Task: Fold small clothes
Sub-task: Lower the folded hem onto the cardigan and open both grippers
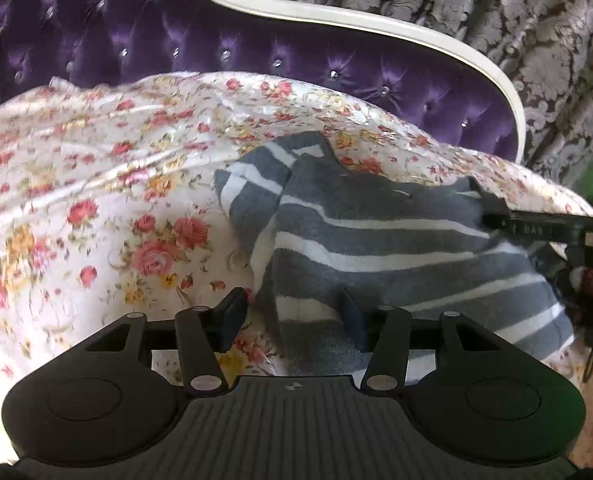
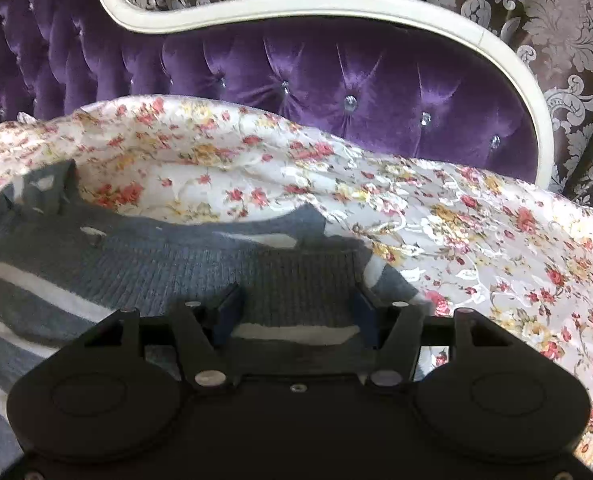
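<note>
Grey knit with white stripes, the sweater (image 1: pixel 396 256) lies on the floral sheet (image 1: pixel 96 200), in front of the purple headboard (image 1: pixel 96 40). Left of the sweater's body, 1 sleeve (image 1: pixel 252 176) is already turned in over it, so I judge the fold begun but not finished. The left gripper (image 1: pixel 292 312) sits at the sweater's near left edge, jaws spread, the knit between them with no pad clearly pressing. Further right, the right gripper (image 2: pixel 296 308) straddles a ribbed edge (image 2: pixel 304 276) of the sweater, jaws also spread, nothing pinched. In the left wrist view its finger shows at the sweater's right end. Left to do, by my reckoning: tuck the other side, double the body over, smooth it flat.
</note>
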Available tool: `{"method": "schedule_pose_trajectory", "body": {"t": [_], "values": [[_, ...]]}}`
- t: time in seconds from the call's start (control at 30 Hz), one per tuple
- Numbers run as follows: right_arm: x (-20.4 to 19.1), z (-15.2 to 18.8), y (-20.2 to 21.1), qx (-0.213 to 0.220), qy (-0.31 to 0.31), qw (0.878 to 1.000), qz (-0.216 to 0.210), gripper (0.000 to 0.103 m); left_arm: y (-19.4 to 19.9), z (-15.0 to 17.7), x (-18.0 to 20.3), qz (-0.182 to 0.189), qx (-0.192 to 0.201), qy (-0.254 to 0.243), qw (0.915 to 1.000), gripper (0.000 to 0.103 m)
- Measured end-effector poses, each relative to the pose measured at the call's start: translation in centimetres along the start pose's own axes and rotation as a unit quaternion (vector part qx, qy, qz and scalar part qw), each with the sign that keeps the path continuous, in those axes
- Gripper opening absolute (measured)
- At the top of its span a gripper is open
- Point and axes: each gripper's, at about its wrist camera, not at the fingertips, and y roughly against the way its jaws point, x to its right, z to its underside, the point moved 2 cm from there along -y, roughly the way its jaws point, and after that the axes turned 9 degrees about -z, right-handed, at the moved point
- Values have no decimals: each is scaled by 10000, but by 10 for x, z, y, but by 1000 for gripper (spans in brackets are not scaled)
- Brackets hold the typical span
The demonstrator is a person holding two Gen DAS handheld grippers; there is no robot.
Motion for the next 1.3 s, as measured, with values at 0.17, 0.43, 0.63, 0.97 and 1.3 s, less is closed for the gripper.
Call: {"method": "schedule_pose_trajectory", "body": {"t": [0.17,0.43,0.63,0.97,1.3], "values": [[-2,-6,27,404,-238,9979,-443,65,15,-7,6,-2,220,-91,9997,49],[-16,-3,53,214,-181,9956,-891,67,31,-28,40,-18,702,-749,9947,49],[-17,6,48,-118,24,9953,-960,67,-2,-39,70,108,495,-1255,9908,49],[-2,24,36,-570,391,9975,-141,68,-60,-43,33,-796,130,-895,9927,56],[79,21,59,-181,-1980,9738,-1108,78,-42,-55,31,-607,-199,-221,9977,55]]}}
